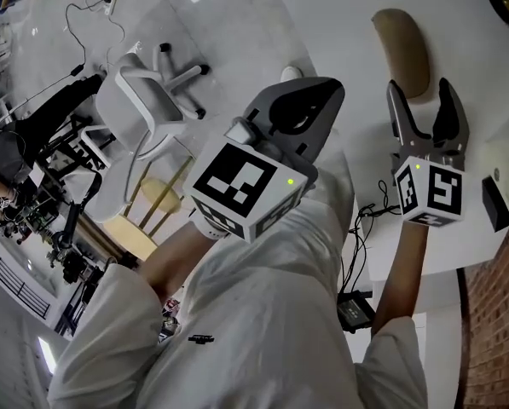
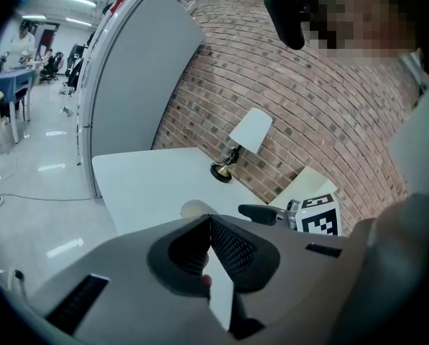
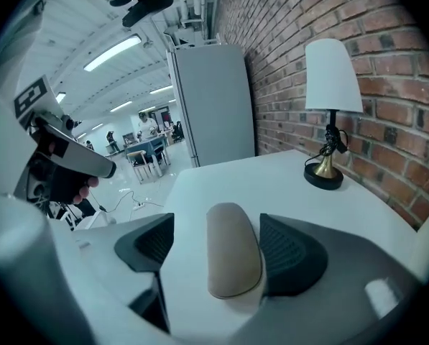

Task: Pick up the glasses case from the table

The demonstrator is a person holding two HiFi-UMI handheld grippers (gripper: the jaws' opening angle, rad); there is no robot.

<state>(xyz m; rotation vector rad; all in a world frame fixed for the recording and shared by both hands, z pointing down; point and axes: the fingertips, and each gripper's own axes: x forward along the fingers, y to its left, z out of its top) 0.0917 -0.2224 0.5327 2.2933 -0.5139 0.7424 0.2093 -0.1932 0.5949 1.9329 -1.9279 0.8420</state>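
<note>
Count, task item: we are seeing one glasses case (image 1: pixel 402 51), tan and oval.
Count, tools: we are holding two grippers, each carrying one marker cube.
Count, other items: we are noting one table lamp (image 3: pixel 329 113) with a white shade, one grey cabinet (image 3: pixel 210 103), and one white office chair (image 1: pixel 143 100) on the floor.
Case position: it is lying flat on the white table (image 3: pixel 271 185), near the brick wall (image 3: pixel 386 63), with the lamp well apart from it.
Right gripper (image 1: pixel 421 100): its jaws are standing wide apart and gripping nothing. In the right gripper view the case is showing between the two pads, but in the head view it is lying just ahead of the fingertips, not touching them.
Right arm pose: the bare forearm (image 1: pixel 399 271) is reaching out, with the gripper pointing forward and down at the case.
Left gripper (image 2: pixel 210 218): its jaws are pressing together at the tips with nothing between them.
Left arm pose: the white-sleeved arm (image 1: pixel 263 313) is holding that gripper beside the right one, tilted down toward the table.
</note>
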